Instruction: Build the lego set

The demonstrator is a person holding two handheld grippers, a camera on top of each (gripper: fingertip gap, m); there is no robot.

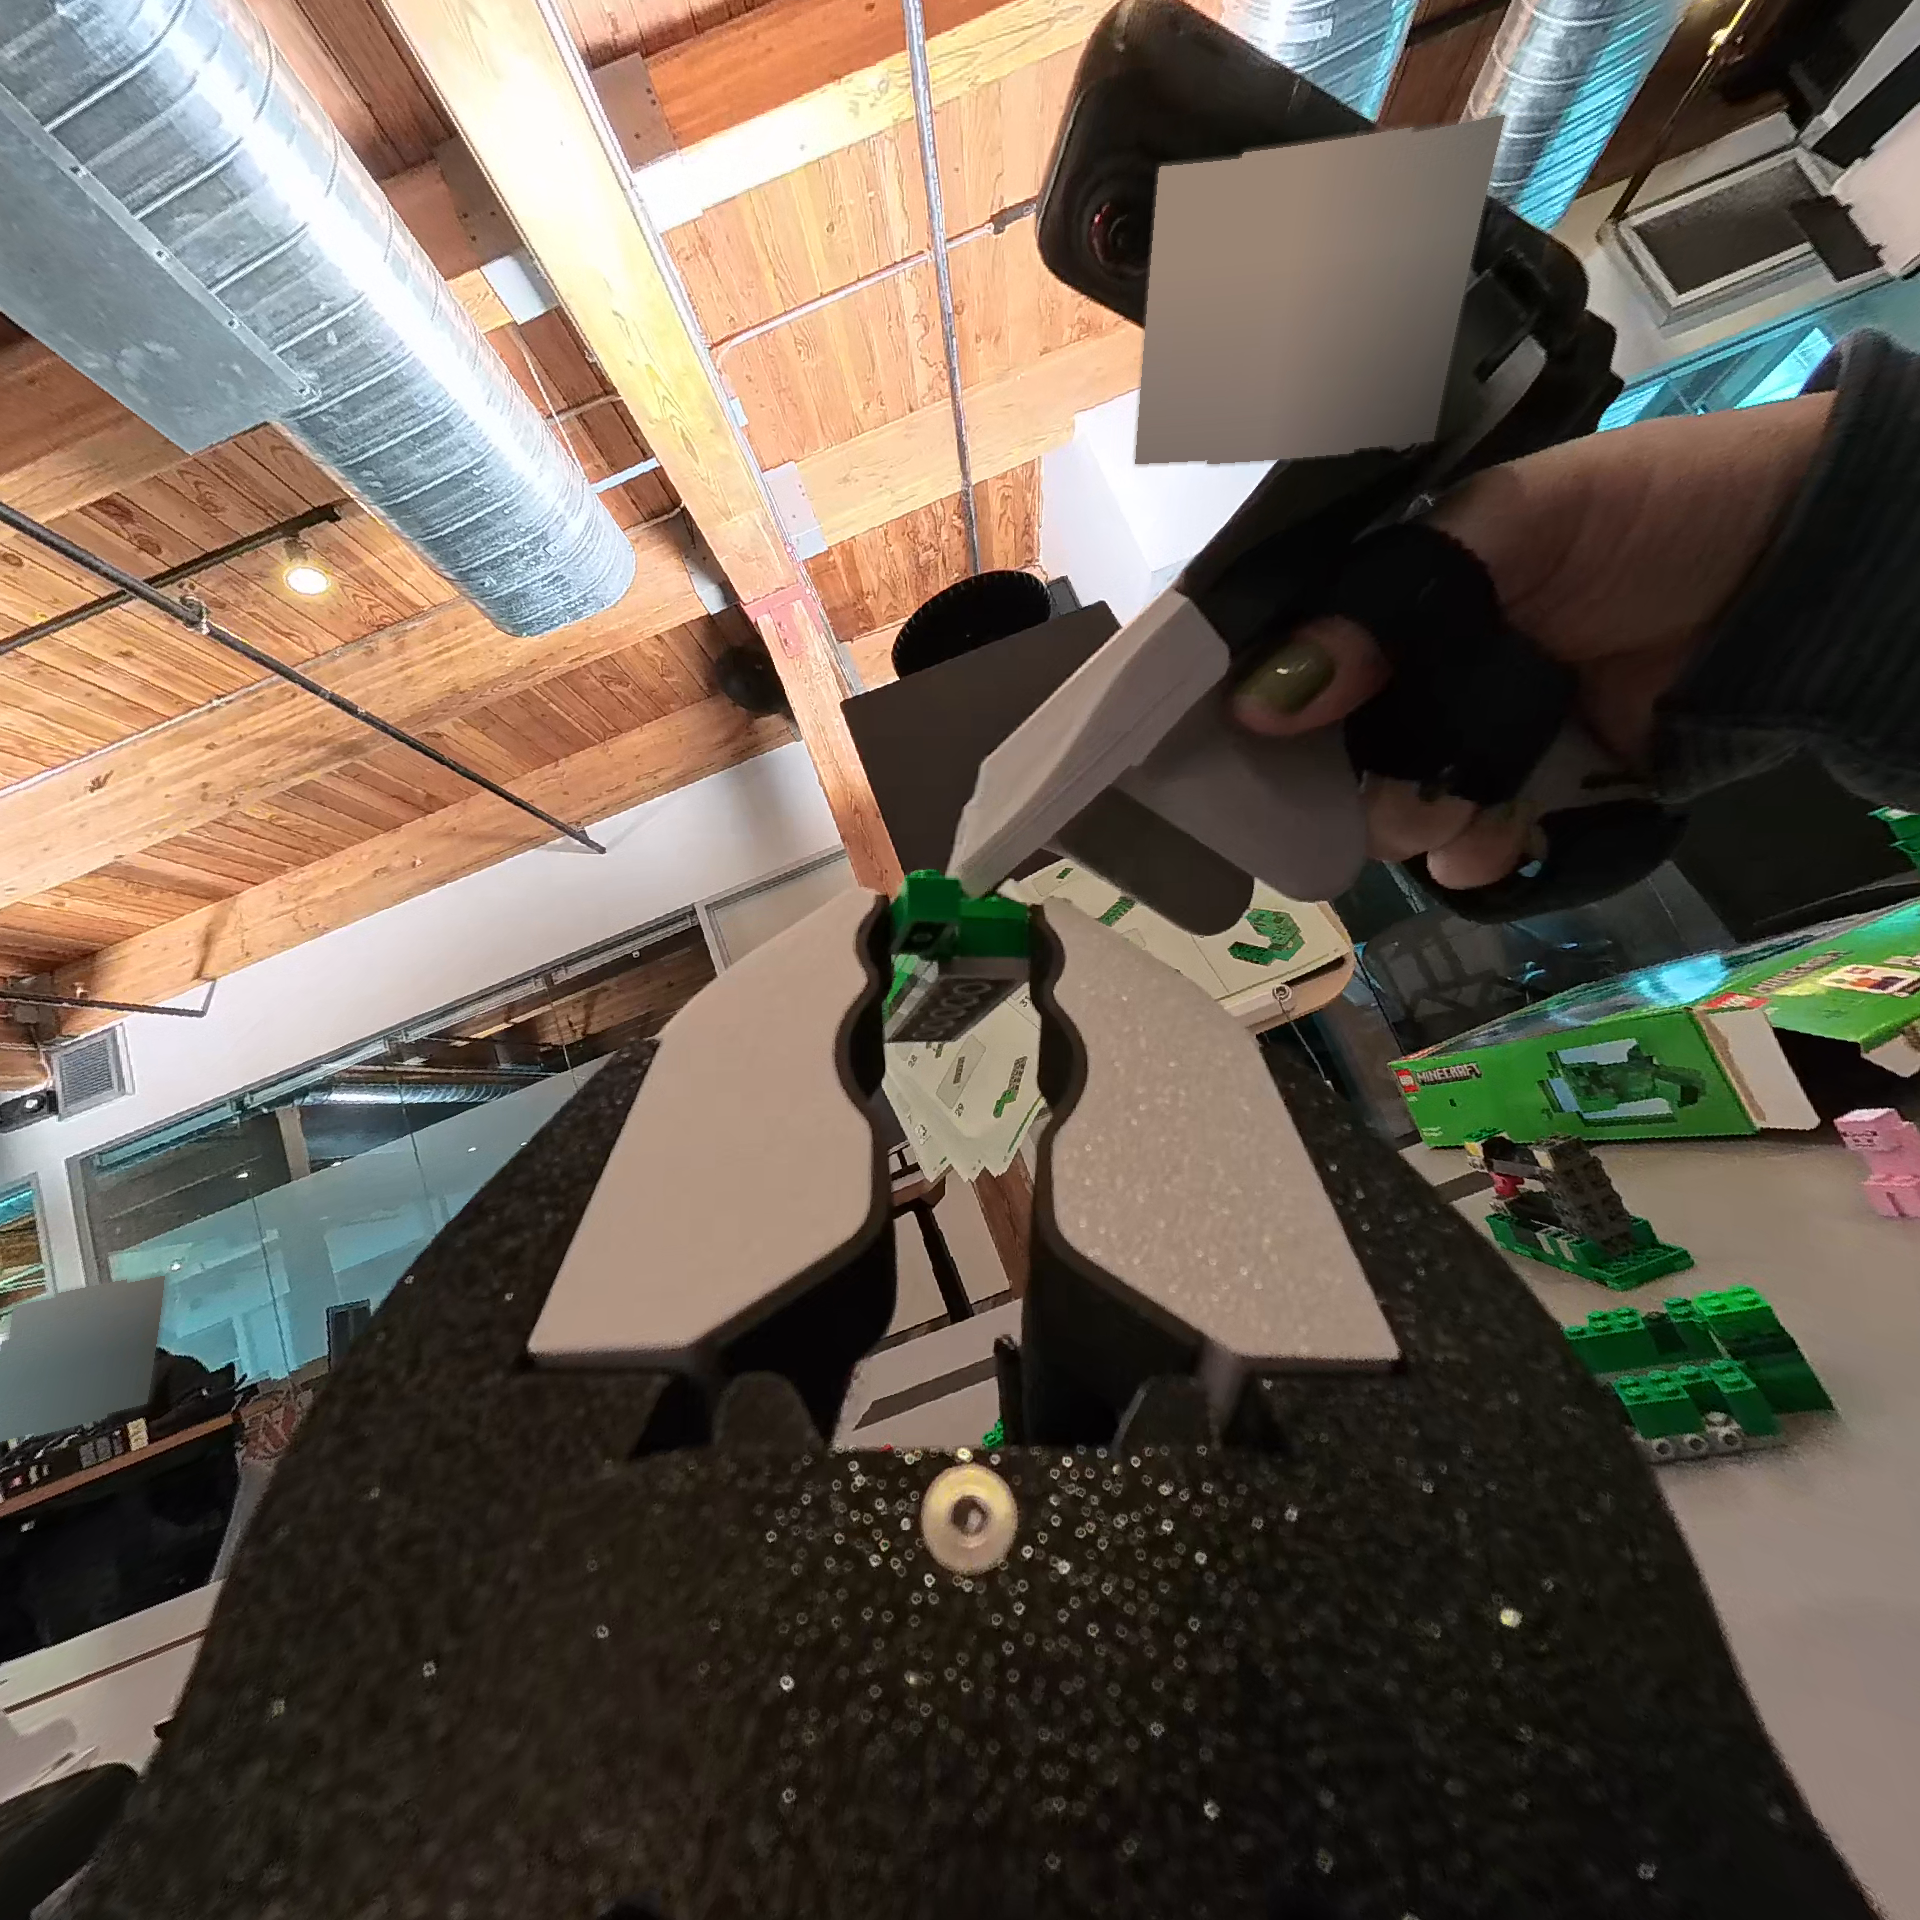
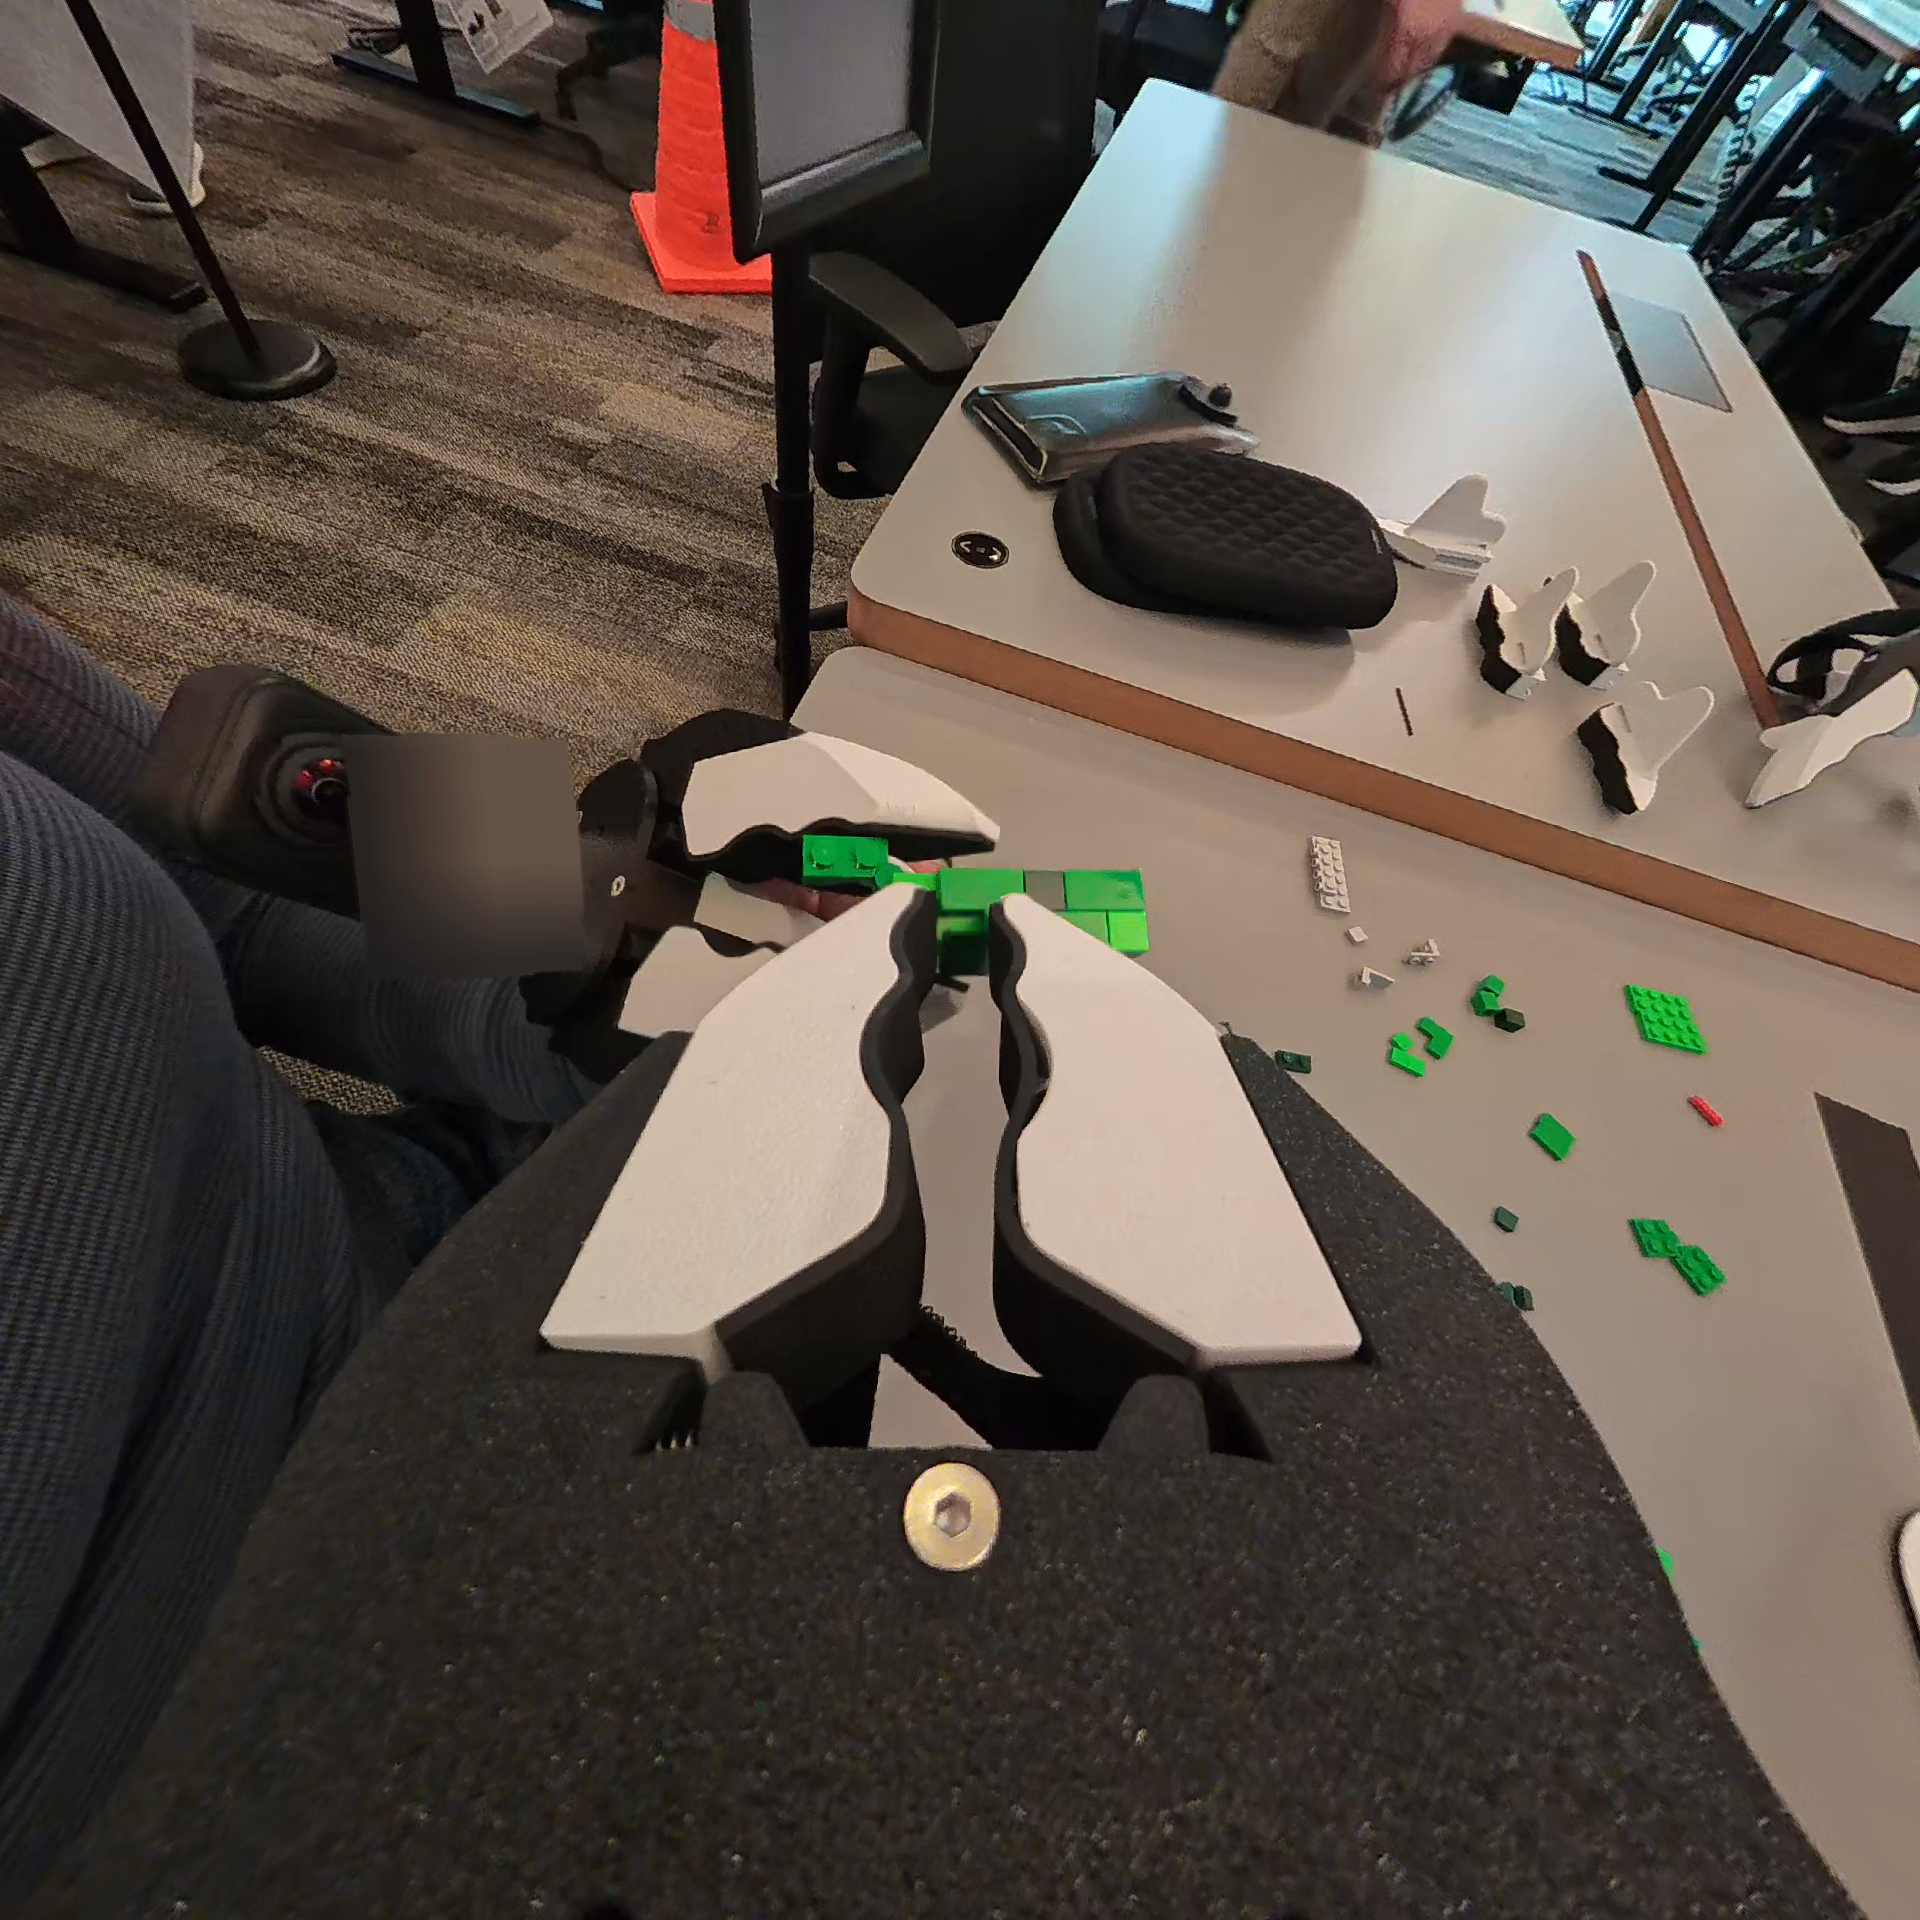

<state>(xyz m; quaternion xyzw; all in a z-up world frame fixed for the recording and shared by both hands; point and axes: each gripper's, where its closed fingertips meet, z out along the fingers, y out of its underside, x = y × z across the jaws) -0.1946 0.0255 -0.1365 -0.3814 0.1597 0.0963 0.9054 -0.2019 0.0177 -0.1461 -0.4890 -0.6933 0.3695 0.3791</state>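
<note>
Overhead, a ceiling of warm brown wooden planks (image 1: 852, 260) is stretching across pale timber beams, and a ribbed silver metal duct (image 1: 312, 343) is running beneath it. Near the duct's end, a small round ceiling lamp (image 1: 305, 579) is glowing. Below the ceiling, a white wall band (image 1: 436, 935) is sitting over glass office partitions (image 1: 312, 1174).

Lower down, a mottled grey-brown carpet (image 2: 436, 436) is covering the floor. An orange traffic cone (image 2: 694, 166) is standing on that carpet, near a black round stand base (image 2: 257, 356). Beside the carpet, a pale grey rectangular table with a wood-coloured edge (image 2: 1382, 260) is butting against a second grey tabletop (image 2: 1195, 790).
</note>
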